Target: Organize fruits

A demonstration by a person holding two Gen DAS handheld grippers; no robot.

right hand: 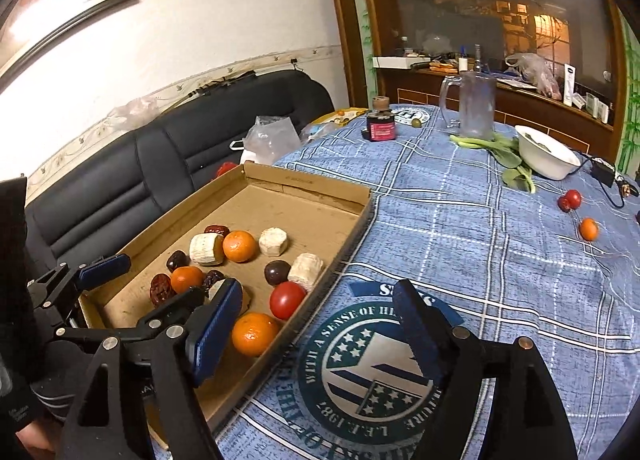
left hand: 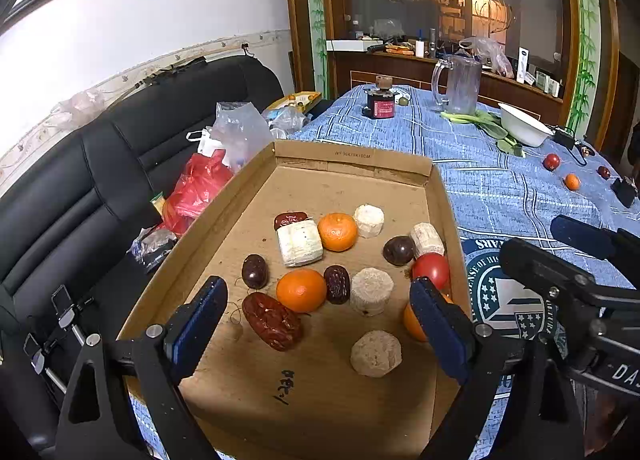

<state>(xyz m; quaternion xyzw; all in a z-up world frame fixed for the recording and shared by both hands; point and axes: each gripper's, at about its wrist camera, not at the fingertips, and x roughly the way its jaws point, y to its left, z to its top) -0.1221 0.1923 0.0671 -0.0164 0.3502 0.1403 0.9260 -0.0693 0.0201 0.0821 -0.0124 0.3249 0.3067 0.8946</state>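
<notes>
fruits (left hand: 301, 289): oranges, tomato, dates in cardboard tray (left hand: 352, 158) | both jaws apart, empty

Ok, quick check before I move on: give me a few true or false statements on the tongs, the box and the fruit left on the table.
1. Both tongs are empty. True: left tongs and right tongs stand open, nothing between the pads.
2. The cardboard box holds three oranges. True.
3. No fruit remains outside the box. False: a loose orange and a loose tomato lie on the blue tablecloth.
4. The white bowl sits inside the box. False: it is on the tablecloth, beside the leafy greens.
</notes>
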